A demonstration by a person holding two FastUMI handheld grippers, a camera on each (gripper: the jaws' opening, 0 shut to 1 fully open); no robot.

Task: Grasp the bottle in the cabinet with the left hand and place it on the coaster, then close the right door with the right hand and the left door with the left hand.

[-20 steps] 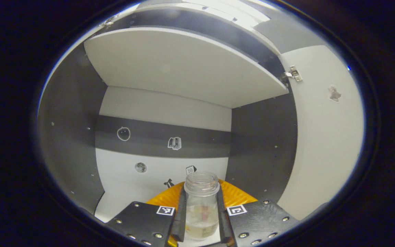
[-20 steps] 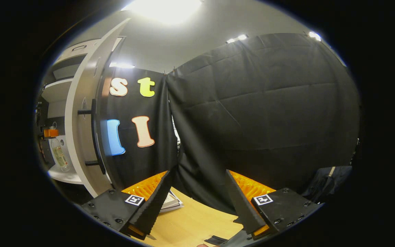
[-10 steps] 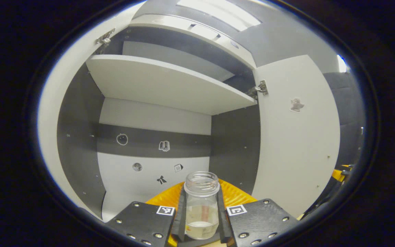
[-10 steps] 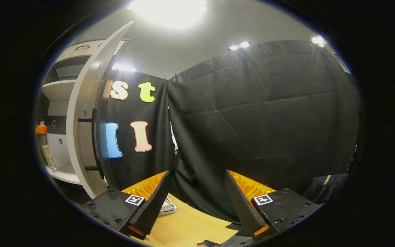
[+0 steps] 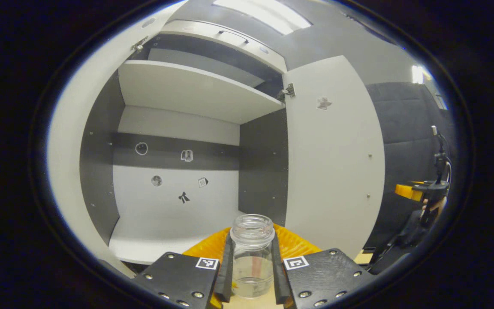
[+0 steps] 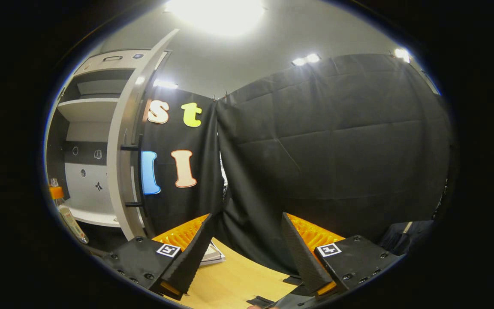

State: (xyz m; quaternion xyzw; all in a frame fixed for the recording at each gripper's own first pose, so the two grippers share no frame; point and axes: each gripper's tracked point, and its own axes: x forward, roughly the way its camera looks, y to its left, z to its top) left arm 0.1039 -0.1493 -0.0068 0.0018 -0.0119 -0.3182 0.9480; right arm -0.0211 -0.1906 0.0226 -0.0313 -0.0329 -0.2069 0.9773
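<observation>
Left gripper view puts the bottle (image 5: 252, 256) dead centre for me, upright and uncapped, with my left gripper (image 5: 252, 274) clamped on it, one finger pressed to each side below the neck. It sits out in front of the cabinet (image 5: 178, 180), whose lower shelf (image 5: 152, 244) lies beyond it. Both doors hang open; the right door (image 5: 332, 163) stands just beside the bottle. In the right gripper view, my right gripper (image 6: 247, 253) holds its fingers apart over the wooden table (image 6: 234, 279), gripping nothing, while the bottle shows small at the far left edge.
</observation>
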